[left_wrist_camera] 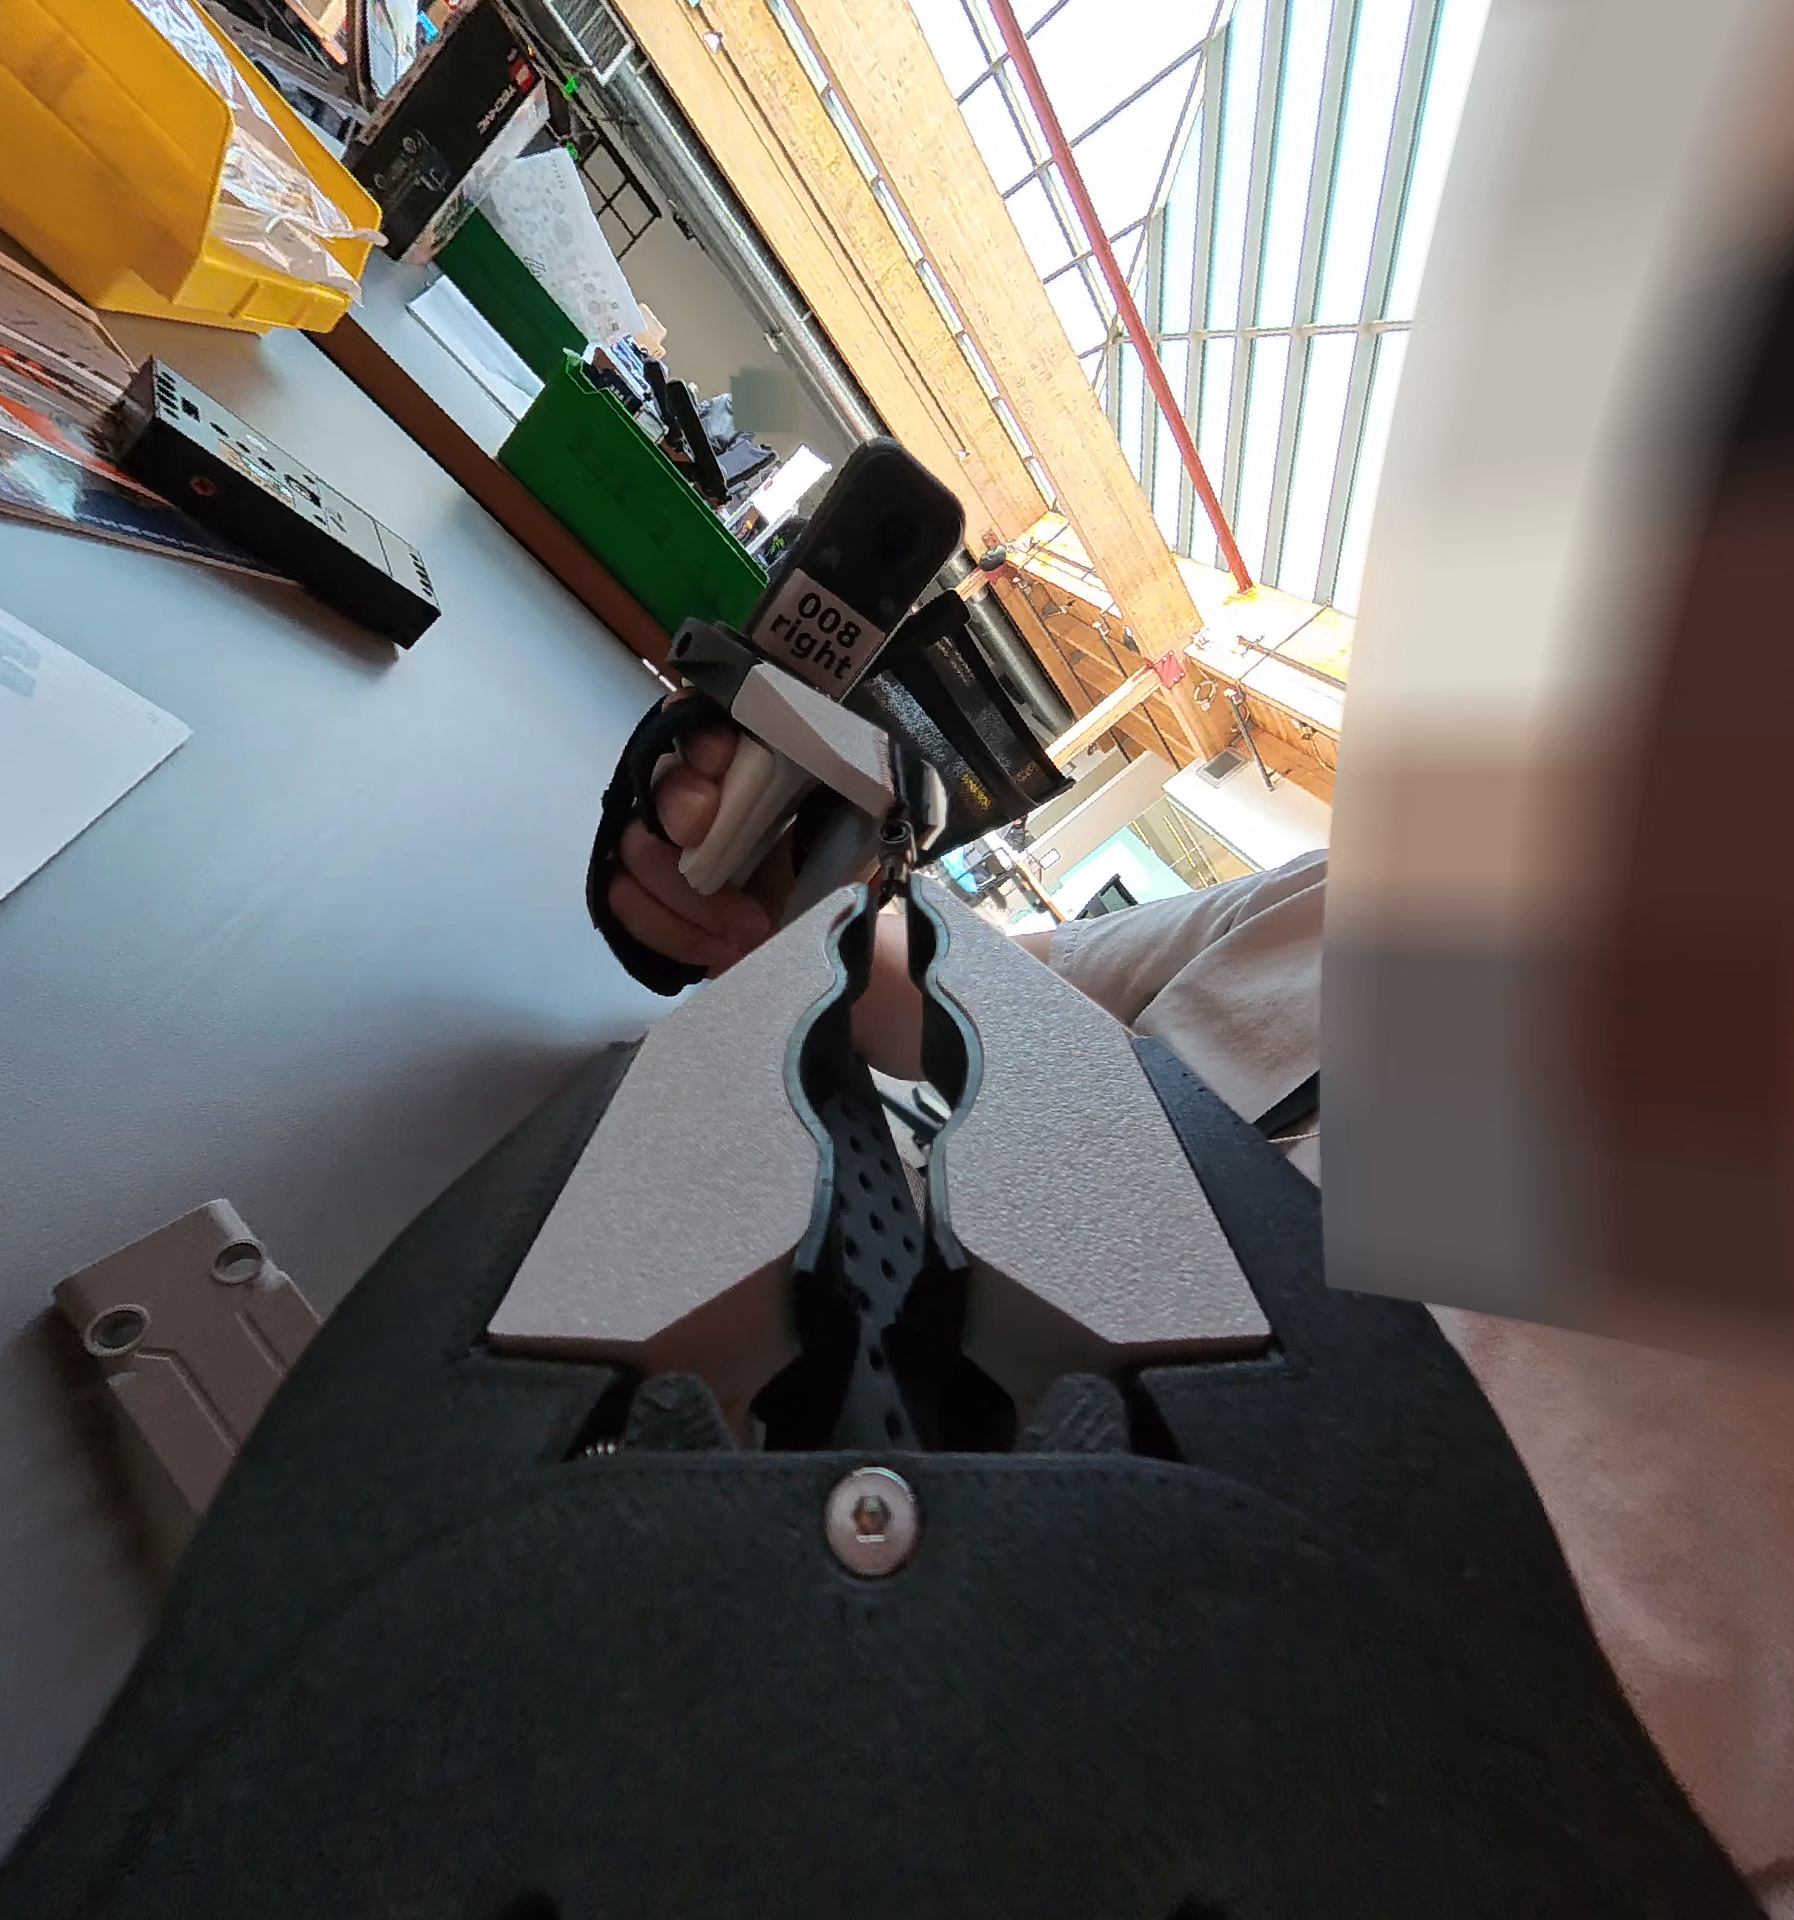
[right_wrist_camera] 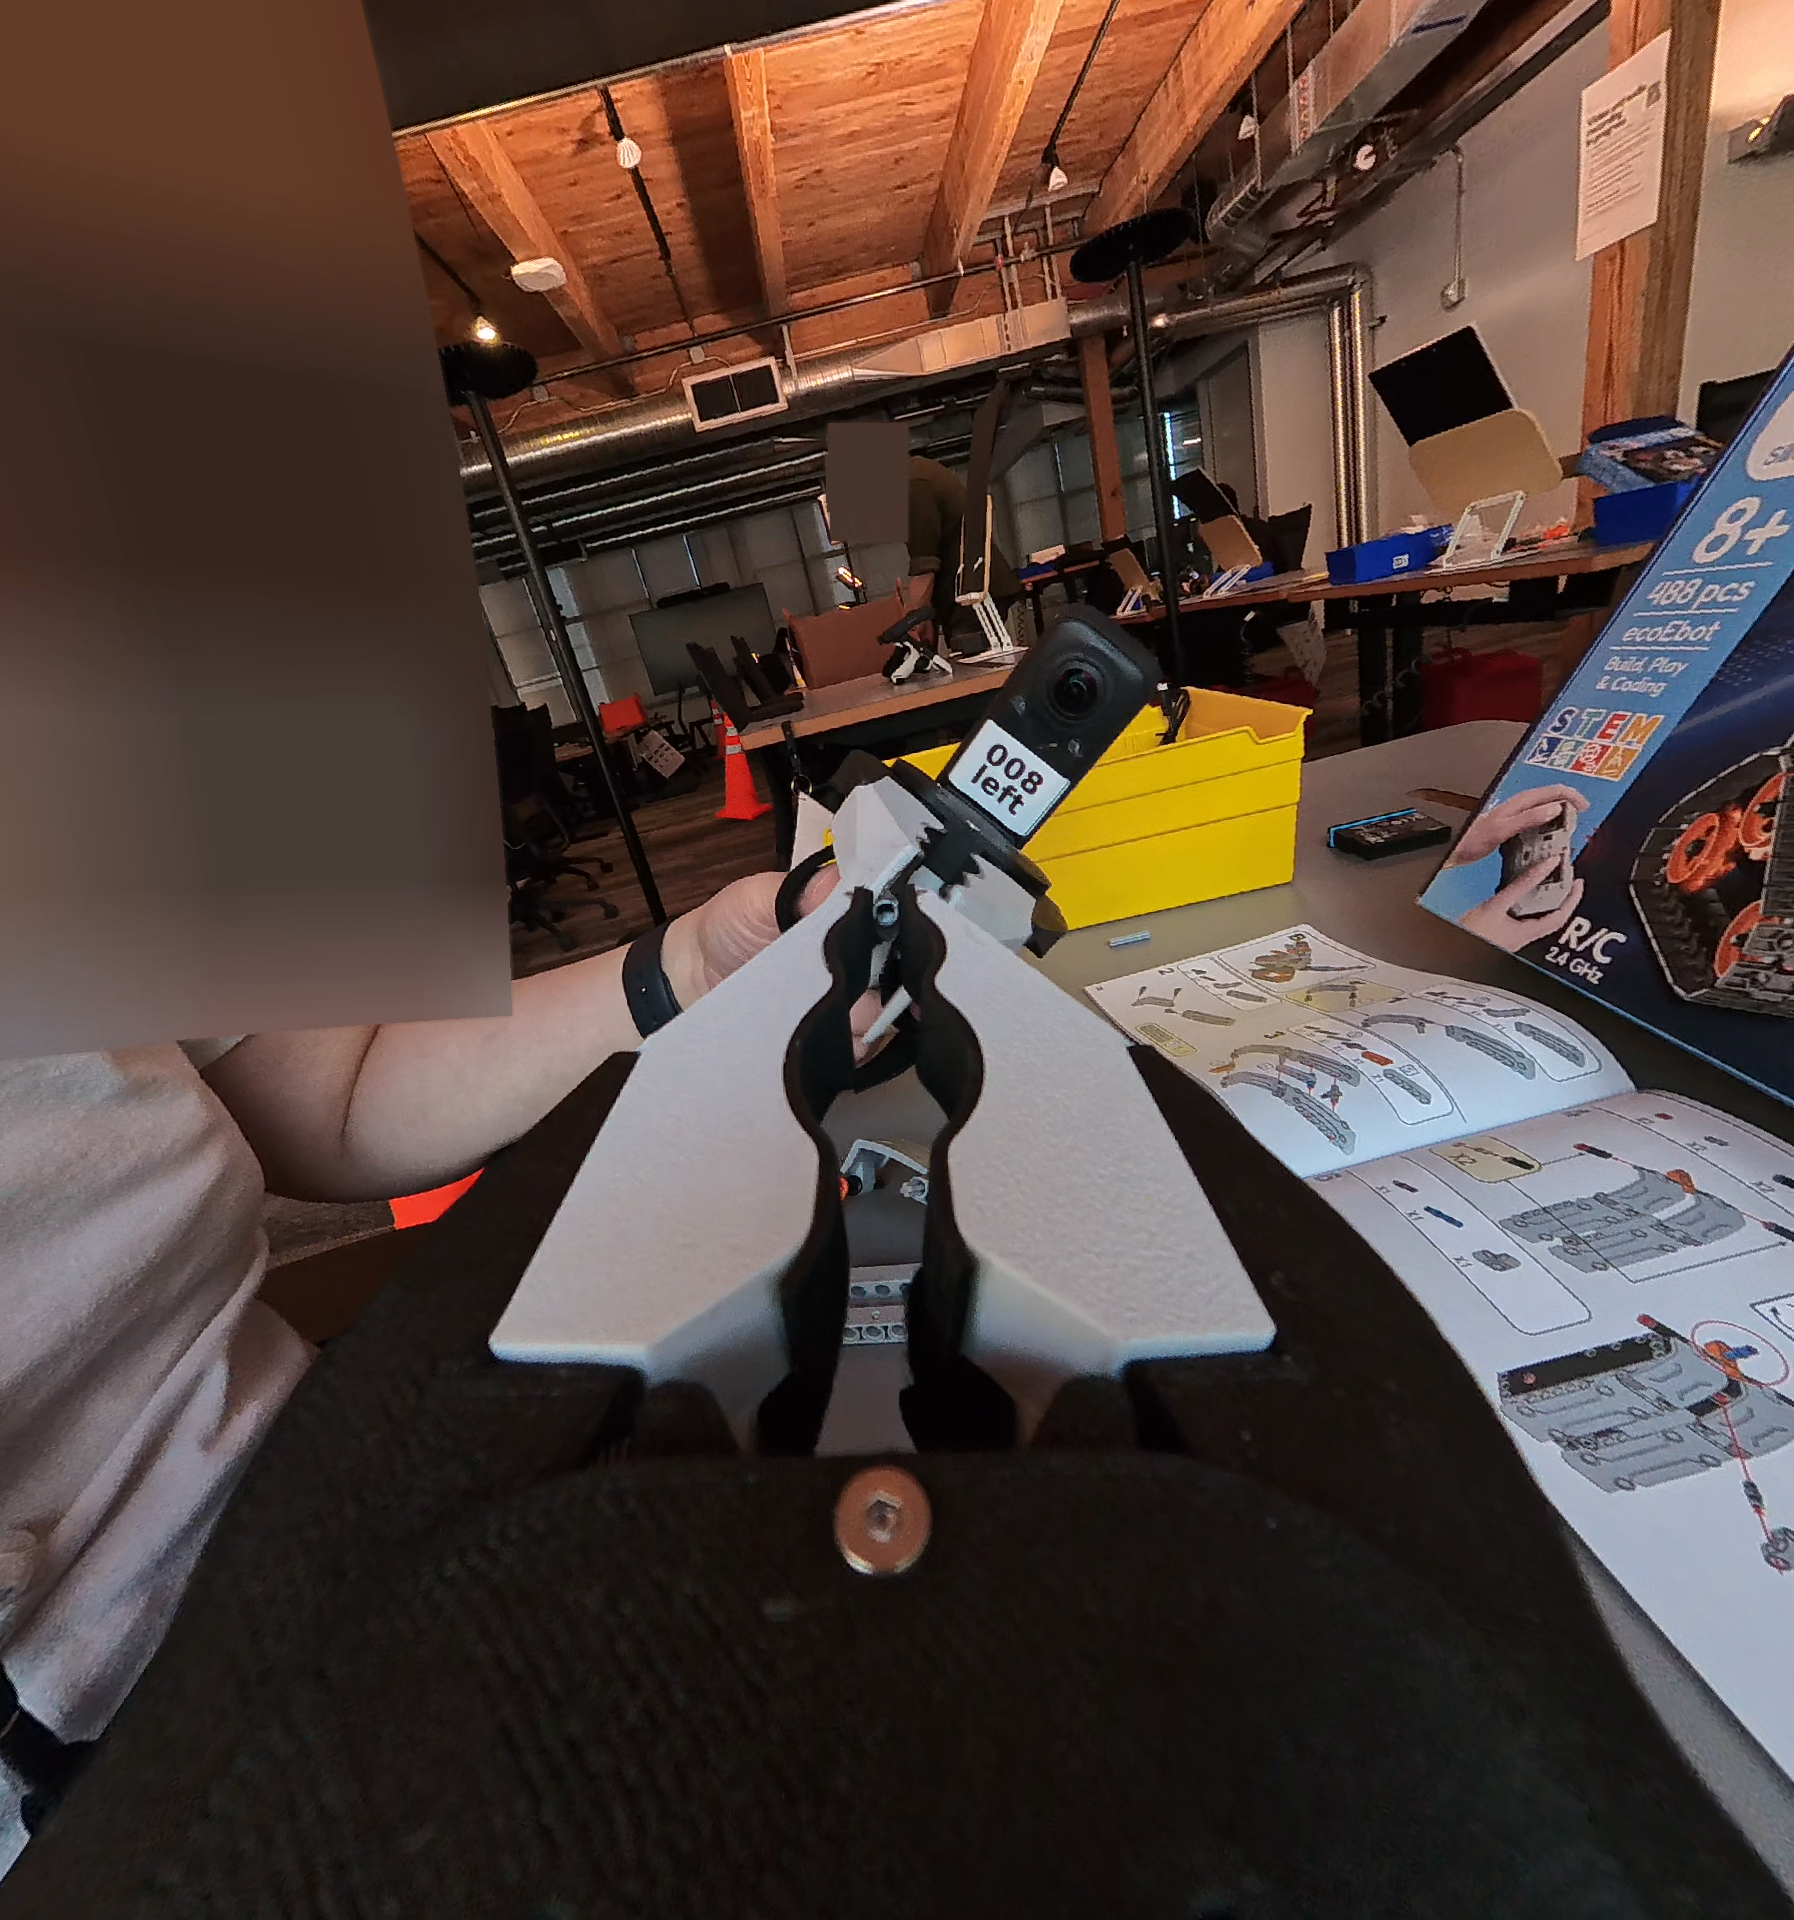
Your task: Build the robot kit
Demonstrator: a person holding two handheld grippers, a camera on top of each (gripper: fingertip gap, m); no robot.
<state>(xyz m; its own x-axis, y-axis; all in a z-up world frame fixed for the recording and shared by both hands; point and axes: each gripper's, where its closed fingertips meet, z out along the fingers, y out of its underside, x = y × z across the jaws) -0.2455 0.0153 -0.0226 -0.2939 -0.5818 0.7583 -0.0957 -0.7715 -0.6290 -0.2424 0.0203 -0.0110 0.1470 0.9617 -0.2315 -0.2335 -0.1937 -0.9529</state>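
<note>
Left wrist view: the left gripper has its jaws nearly closed on a small dark pin piece at their tips, meeting the right gripper at 12 o'clock. The right gripper's own jaws pinch a grey pin likewise. A yellow bin at 1 o'clock sits on the tabletop, its contents hidden; both pieces are too small to identify.

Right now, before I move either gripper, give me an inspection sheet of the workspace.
Surface: grey table, partly covered.
Job's things: small grey pin where the gripper tips meet; open instruction booklet; grey plate part.
Clutter: kit box, yellow bin, black device.
Grippers: right gripper jaws shut on the pin; left gripper jaws shut, tips at the same pin, grip unclear.
Cables: nothing seen.
Surroundings: open workshop, other tables, orange cone, person far off.
</note>
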